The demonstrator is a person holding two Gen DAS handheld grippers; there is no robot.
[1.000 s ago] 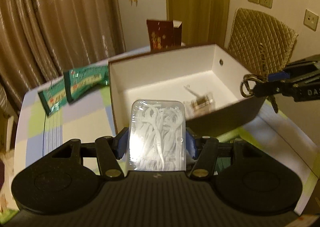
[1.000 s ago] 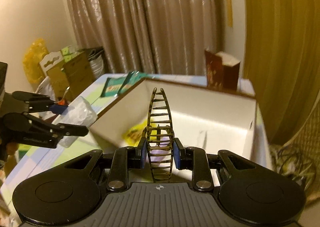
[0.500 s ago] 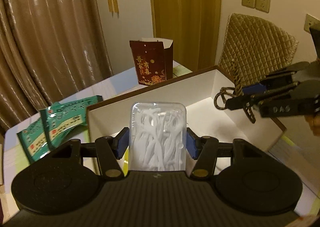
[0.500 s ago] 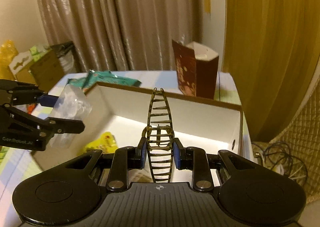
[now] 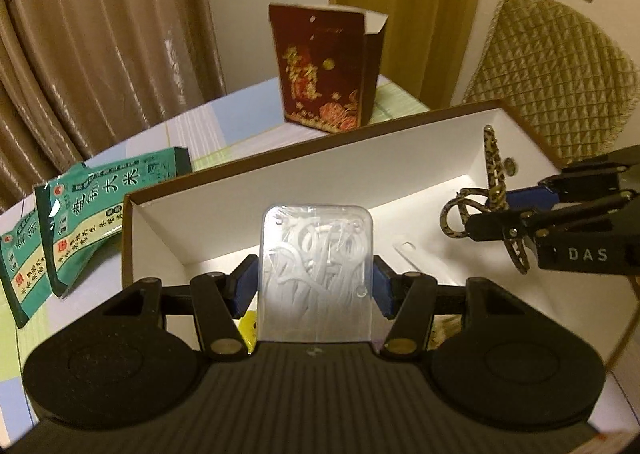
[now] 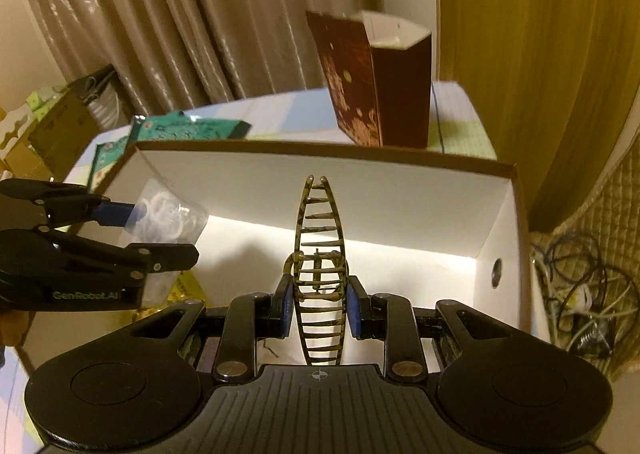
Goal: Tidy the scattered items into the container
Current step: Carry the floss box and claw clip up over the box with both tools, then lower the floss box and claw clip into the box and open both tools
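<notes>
My left gripper [image 5: 316,290] is shut on a clear plastic box of white floss picks [image 5: 316,270], held over the open white cardboard box [image 5: 280,181] with brown outer walls. In the right wrist view the same floss box [image 6: 168,213] hangs over the left part of the container [image 6: 400,193]. My right gripper [image 6: 318,306] is shut on a leopard-print hair claw clip [image 6: 318,254], held over the container's floor. From the left wrist view, that clip [image 5: 494,189] sits over the box's right side. A yellow packet [image 6: 184,286] lies inside the box.
Two green rice packets [image 5: 92,205] lie on the checked tablecloth left of the box. A dark red gift bag [image 5: 324,65] stands behind it. A quilted chair [image 5: 560,85] is to the right, curtains are behind, and cables [image 6: 580,286] lie on the floor.
Both grippers have moved forward and down over the box, each with its item still held. The floss box and the hair clip now hang inside the box opening.
</notes>
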